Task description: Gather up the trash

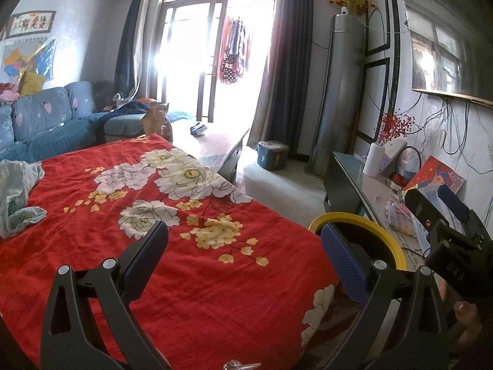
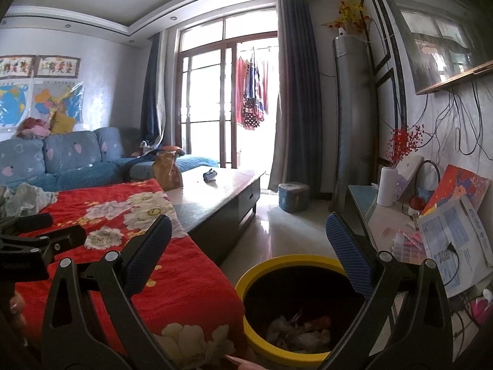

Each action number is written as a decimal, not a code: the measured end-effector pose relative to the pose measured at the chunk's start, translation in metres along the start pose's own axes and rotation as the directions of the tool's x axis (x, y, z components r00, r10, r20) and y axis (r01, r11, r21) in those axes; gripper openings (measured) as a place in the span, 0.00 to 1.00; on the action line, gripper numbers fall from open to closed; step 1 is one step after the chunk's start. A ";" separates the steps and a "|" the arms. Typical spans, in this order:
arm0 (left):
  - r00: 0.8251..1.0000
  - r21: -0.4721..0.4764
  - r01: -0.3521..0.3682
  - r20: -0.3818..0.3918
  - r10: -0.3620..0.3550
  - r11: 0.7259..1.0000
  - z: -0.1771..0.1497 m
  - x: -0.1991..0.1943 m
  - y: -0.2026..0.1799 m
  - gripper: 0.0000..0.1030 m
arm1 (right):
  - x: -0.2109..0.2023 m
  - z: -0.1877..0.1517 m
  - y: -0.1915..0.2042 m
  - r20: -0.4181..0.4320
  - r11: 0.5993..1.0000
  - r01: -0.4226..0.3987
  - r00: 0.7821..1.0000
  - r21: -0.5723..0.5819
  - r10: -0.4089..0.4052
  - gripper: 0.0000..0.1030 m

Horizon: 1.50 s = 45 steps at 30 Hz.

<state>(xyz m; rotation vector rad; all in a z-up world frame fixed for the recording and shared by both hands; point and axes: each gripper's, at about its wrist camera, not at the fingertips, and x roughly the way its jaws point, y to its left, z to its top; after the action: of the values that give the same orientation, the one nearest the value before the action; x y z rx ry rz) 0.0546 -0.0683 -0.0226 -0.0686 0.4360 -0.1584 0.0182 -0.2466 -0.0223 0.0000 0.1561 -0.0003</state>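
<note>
A black bin with a yellow rim (image 2: pixel 277 262) stands on the floor by the table's right side, with crumpled trash (image 2: pixel 295 330) at its bottom. My right gripper (image 2: pixel 249 225) hovers open just above the bin, nothing between its blue pads. My left gripper (image 1: pixel 245 234) is open and empty over the red floral cloth (image 1: pixel 172 265) on the table; the bin's rim (image 1: pixel 363 219) shows behind its right finger. Farther along the bare tabletop lie a small blue crumpled wrapper (image 1: pixel 197 129) and a brown paper bag (image 1: pixel 157 120).
A pale crumpled cloth (image 1: pixel 15 194) lies at the red cloth's left edge. A blue sofa (image 1: pixel 46 123) runs along the left. On the right, a low TV cabinet (image 2: pixel 385 215) carries a white vase, papers and cables. A blue stool (image 2: pixel 292 195) stands near the balcony door.
</note>
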 end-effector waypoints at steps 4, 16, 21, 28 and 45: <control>1.000 0.000 0.001 0.000 -0.001 1.000 0.000 0.000 0.000 0.94 | 0.000 0.000 0.000 0.001 1.000 0.002 1.000 0.001 -0.002 0.90; 1.000 -0.003 0.001 0.004 -0.001 1.000 0.000 -0.002 0.000 0.94 | 0.001 0.000 -0.002 0.001 1.000 0.010 1.000 0.007 -0.010 0.90; 1.000 -0.004 0.003 0.003 -0.003 1.000 0.000 -0.001 0.000 0.94 | 0.000 -0.001 -0.002 0.001 1.000 0.011 1.000 0.008 -0.011 0.90; 1.000 -0.001 0.000 0.003 0.000 1.000 0.000 -0.001 0.000 0.94 | 0.000 0.000 -0.002 0.001 1.000 0.011 1.000 0.009 -0.011 0.90; 0.900 -0.218 -0.419 -0.224 0.373 0.881 -0.023 -0.041 0.195 0.94 | 0.059 0.041 0.131 -0.210 0.919 -0.389 0.895 0.070 0.394 0.90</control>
<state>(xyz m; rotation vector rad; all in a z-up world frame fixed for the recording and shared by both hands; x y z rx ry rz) 0.0345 0.1298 -0.0461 -0.2245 0.6378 0.3048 0.0834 -0.1152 0.0091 0.0581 0.3776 0.4039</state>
